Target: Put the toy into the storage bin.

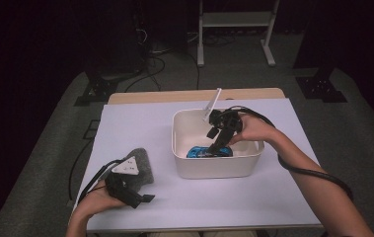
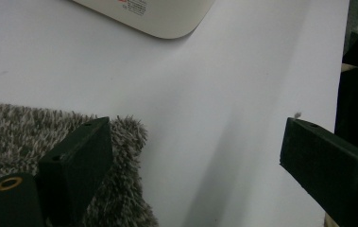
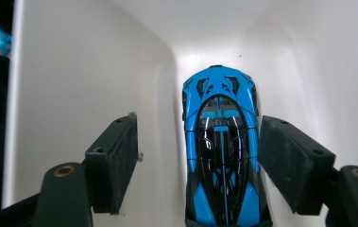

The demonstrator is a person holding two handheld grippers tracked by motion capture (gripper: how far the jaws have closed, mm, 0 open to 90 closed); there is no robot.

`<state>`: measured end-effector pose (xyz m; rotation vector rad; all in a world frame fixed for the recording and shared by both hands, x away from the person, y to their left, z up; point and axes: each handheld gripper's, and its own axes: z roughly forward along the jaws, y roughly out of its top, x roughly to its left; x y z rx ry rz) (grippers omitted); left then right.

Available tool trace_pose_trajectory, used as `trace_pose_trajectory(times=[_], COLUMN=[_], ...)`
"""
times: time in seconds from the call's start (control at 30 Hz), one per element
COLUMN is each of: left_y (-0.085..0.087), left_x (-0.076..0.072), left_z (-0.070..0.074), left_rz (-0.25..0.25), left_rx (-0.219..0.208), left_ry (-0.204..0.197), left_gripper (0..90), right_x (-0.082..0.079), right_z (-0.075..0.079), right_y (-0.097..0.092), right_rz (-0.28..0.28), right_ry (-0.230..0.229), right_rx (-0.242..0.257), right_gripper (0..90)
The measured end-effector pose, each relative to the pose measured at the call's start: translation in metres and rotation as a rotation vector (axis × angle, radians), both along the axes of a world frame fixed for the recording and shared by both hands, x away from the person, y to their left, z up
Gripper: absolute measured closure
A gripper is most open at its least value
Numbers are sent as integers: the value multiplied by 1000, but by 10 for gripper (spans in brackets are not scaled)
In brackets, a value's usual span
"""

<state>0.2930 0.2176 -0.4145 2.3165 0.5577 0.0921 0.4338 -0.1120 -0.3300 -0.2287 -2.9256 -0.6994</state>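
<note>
We have the right tool [image 3: 198,156] dipped into the white bin [image 1: 184,165], its jaws wide and straddling the blue car [image 3: 221,156] on the bin floor; one pad sits just beside the car's flank, the other stands clear, so nothing is gripped. Our left tool [image 2: 191,161] rests open and empty on the tabletop [image 2: 214,85], partly over the grey cloth [image 2: 25,137], out of the way.
</note>
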Motion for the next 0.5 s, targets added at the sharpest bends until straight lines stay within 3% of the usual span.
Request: trace_pose_trajectory(times=[0.5], left_y=[-1], left_x=[0], left_z=[0], left_rz=[4], left_rx=[1], left_ry=[-5], left_gripper=[96], right_x=[-13], right_z=[38], right_y=[-34], right_rz=[-55], right_ry=[-53], right_rx=[62], right_gripper=[268])
